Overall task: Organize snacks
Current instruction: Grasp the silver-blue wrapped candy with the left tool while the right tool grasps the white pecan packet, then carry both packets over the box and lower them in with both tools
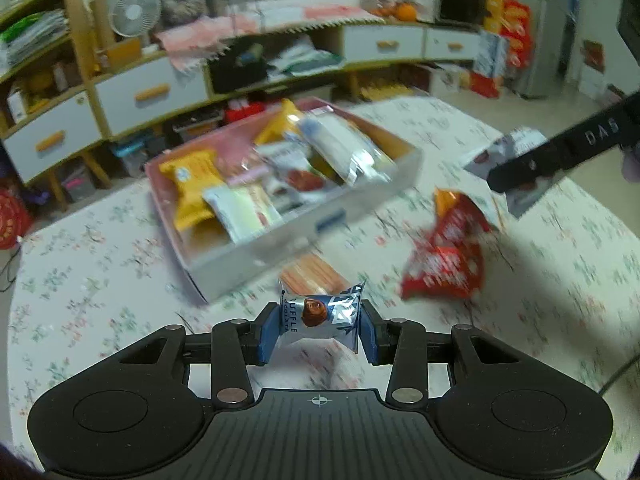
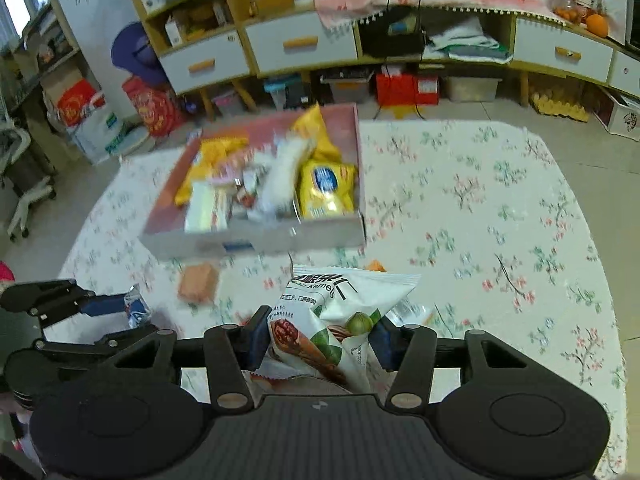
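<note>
My left gripper (image 1: 318,326) is shut on a small blue and silver truffle chocolate packet (image 1: 320,316), held above the floral tablecloth in front of the pink-lined snack box (image 1: 304,236). The box holds several snack packets. My right gripper (image 2: 320,340) is shut on a white nut-kernel bag (image 2: 340,312), held above the table in front of the same box (image 2: 280,238). In the left wrist view the right gripper's finger (image 1: 560,152) and its bag (image 1: 516,152) show at the far right. In the right wrist view the left gripper (image 2: 120,312) shows at the left.
A red snack bag (image 1: 444,256) and an orange packet (image 1: 312,274) lie on the tablecloth near the box. The orange packet also shows in the right wrist view (image 2: 198,282). Drawers and shelves stand behind the table.
</note>
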Tool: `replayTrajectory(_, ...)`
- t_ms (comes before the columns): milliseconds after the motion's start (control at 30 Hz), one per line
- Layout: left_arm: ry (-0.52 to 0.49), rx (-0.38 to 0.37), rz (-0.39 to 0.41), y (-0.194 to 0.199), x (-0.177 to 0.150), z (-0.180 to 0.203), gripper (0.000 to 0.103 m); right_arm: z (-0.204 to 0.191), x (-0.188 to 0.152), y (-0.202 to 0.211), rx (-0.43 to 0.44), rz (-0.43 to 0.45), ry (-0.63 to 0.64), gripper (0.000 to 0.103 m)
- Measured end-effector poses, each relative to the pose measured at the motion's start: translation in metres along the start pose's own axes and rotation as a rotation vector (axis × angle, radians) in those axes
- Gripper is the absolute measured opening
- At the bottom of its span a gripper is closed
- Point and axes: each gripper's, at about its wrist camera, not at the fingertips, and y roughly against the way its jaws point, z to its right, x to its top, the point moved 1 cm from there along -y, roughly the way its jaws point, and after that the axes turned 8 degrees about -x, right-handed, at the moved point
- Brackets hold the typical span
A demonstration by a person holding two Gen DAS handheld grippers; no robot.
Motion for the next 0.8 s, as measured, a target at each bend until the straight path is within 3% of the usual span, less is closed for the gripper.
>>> replayTrajectory(400,0.113,0.116,0.111,-0.016,0.04,-0.034,0.038,-0.052,0.04,-0.022,0.048,0.132,-0.022,0.02)
replayTrajectory(800,0.092,0.21,0.091,-0.044,0.043,-0.055,0.039,-0.091,0.062,-0.065,0.062,0.219,0.101,0.02)
